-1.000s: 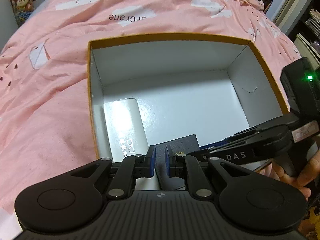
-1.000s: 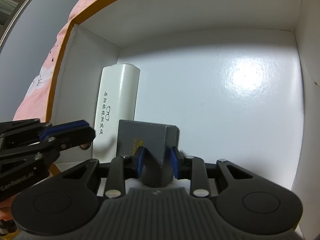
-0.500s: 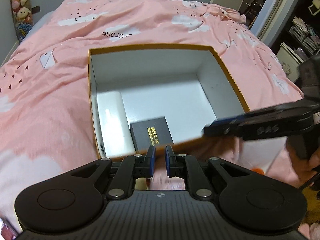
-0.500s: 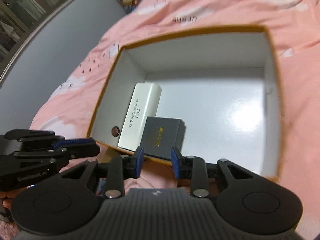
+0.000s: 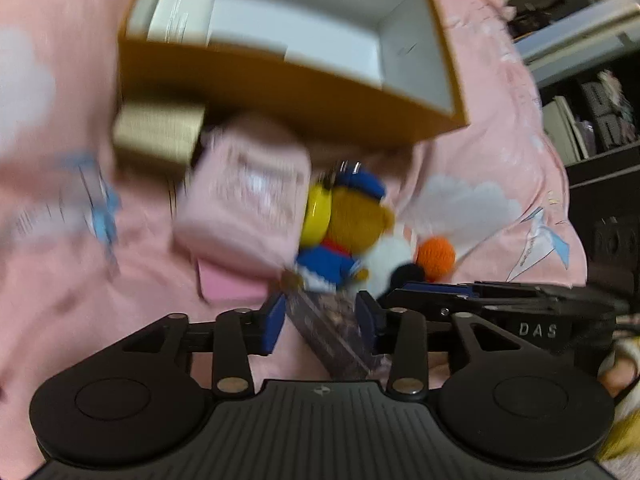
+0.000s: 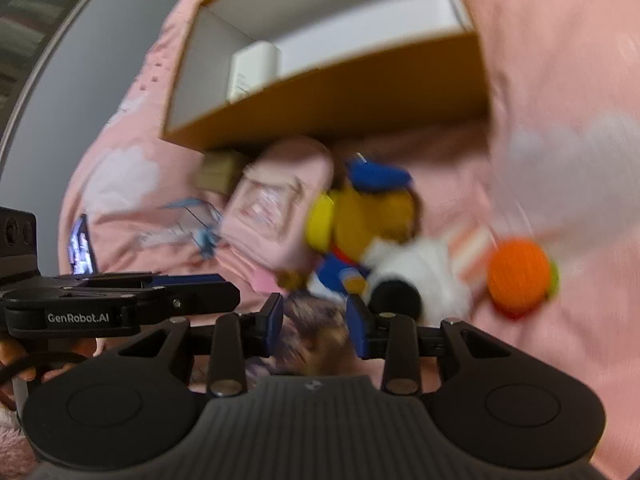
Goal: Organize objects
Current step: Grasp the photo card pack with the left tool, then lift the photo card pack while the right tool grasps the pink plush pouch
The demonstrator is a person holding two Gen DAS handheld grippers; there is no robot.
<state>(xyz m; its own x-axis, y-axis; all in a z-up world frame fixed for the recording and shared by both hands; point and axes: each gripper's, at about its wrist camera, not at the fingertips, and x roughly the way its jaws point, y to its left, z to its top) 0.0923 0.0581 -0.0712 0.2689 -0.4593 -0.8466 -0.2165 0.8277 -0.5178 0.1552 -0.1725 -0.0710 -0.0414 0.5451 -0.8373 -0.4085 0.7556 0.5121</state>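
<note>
Two matching handheld grippers, matte black plastic throughout. Left gripper [image 5: 322, 322]: ribbed dark-grey housing along the lower edge of the frame, flanked by two round black discs with shallow circular recesses; slim black linkage bars pinned with silver rivets; blue pads [image 5: 273, 327] lining the inner faces of the fingers. Right gripper [image 6: 316, 322]: same ribbed housing, twin discs, silver rivets, blue pads [image 6: 273, 326]. White lettering "DAS" on the side of the unit at lower right of the left view; "GenRobot.AI" in white at lower left of the right view, above a black cable curling past fingers [image 6: 52, 372] wrapped round the handle.
</note>
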